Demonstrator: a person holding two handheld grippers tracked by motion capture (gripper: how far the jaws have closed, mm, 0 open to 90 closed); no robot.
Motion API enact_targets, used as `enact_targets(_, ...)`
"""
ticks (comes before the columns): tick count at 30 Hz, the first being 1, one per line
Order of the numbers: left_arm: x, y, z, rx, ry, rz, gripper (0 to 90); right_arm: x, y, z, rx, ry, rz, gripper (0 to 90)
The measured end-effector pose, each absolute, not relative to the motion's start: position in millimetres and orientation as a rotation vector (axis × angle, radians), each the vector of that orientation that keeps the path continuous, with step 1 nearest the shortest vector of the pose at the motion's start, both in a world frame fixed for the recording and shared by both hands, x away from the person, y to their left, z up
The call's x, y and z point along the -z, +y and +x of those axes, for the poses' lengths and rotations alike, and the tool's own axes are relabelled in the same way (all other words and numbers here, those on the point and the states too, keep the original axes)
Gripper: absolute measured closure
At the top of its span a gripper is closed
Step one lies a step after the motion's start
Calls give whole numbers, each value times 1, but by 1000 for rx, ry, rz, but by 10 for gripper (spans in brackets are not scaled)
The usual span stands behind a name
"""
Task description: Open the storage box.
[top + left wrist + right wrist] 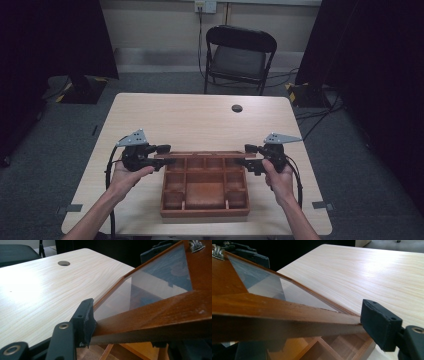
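Observation:
A brown wooden box (205, 212) with several compartments sits on the near half of the table. Its glass-panelled lid (205, 154) is raised over the box's far edge and appears edge-on from the high view. My left gripper (167, 155) holds the lid's left side and my right gripper (242, 154) its right side. In the left gripper view one pad (87, 322) presses against the lid frame (155, 312). The right gripper view likewise has a pad (379, 325) against the frame's (274, 308) end. The second jaw of each is mostly hidden under the wood.
The light wooden table (200, 120) has a round cable hole (237, 108) toward its far side. A black folding chair (240, 55) stands behind it, with dark curtains and cables on the floor to either side. A metal fitting (196, 245) sits on the lid's frame.

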State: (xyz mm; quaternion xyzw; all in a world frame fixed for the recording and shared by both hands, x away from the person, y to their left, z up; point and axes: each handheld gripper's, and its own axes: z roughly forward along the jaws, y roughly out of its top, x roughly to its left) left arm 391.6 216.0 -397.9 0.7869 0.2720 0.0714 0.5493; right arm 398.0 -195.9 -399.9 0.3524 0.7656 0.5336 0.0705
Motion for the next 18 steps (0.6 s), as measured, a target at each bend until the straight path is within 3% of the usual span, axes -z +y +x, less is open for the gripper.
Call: enact_targets(18, 399, 216, 411, -159, 673, 1845, 487, 388, -176, 413, -1615, 2310, 992, 311)
